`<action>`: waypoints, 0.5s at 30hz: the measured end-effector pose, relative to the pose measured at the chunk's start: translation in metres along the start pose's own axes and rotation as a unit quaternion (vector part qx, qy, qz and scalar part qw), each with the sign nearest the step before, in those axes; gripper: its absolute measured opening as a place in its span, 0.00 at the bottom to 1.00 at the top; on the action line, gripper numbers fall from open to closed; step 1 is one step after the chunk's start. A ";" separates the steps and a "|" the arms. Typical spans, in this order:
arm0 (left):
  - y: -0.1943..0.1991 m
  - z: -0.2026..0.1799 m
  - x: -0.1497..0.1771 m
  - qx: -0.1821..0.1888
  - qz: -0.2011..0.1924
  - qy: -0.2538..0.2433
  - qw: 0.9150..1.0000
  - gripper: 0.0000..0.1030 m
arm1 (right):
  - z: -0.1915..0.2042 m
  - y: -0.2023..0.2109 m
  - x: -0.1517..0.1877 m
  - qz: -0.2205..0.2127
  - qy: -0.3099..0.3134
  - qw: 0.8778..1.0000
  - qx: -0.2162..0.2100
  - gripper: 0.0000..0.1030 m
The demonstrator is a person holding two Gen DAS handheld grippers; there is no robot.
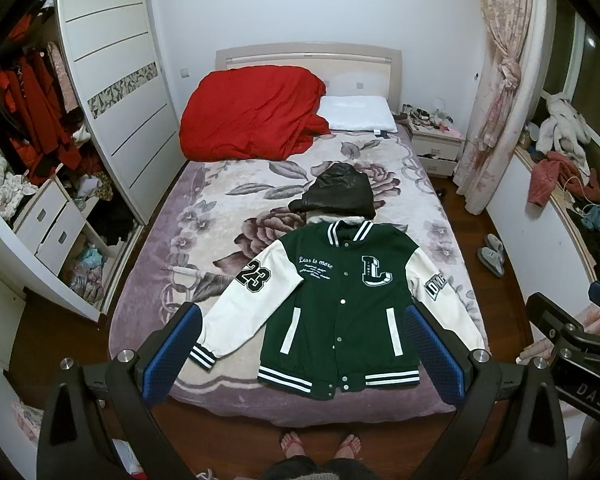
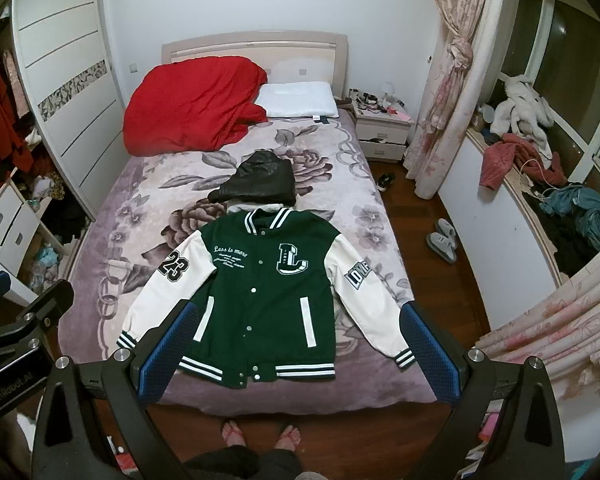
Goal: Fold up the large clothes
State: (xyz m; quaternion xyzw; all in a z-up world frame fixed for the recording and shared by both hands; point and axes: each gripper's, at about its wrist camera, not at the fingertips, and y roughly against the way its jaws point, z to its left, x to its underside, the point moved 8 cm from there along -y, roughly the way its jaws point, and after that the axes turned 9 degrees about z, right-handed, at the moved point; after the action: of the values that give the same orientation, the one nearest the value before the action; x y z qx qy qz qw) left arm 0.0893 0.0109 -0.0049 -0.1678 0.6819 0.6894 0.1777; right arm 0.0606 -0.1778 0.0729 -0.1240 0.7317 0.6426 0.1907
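Jacket: the green varsity jacket (image 1: pixel 340 300) lies flat and face up at the foot of the bed (image 1: pixel 148 280), snapped shut, white sleeves angled out to both sides.
Behind it: a dark folded garment (image 1: pixel 338 196) sits just past the collar; a red duvet (image 1: pixel 252 116) and a white pillow (image 1: pixel 358 114) sit up by the headboard.
Left tool (image 1: pixel 304 344): spread wide, empty, hovering above the hem.
Right tool (image 2: pixel 298 342): also released, nothing between its blue pads (image 2: pixel 166 354).
Person: bare feet in sandals (image 2: pixel 260 434) at the bed's foot.
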 end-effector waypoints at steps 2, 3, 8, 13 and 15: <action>0.000 0.000 0.001 0.000 -0.001 0.000 1.000 1.00 | 0.001 0.002 -0.003 0.000 0.000 1.000 0.000 0.99; 0.000 0.000 0.000 0.000 -0.001 0.000 1.000 1.00 | -0.001 0.001 0.001 0.000 0.000 1.000 0.000 0.99; 0.002 -0.002 -0.006 0.001 -0.003 -0.001 1.000 1.00 | 0.001 0.004 -0.004 -0.002 -0.001 1.000 -0.001 0.99; 0.002 -0.003 -0.011 0.004 -0.002 -0.003 1.000 1.00 | 0.001 0.009 -0.011 -0.001 -0.004 1.000 -0.001 0.99; 0.001 -0.004 -0.017 0.006 -0.001 -0.005 1.000 1.00 | 0.002 0.010 -0.013 -0.001 -0.006 1.000 -0.001 0.99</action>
State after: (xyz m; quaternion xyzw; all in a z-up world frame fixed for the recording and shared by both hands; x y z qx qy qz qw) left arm 0.1035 0.0066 0.0040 -0.1642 0.6853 0.6856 0.1827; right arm 0.0687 -0.1754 0.0871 -0.1208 0.7301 0.6436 0.1954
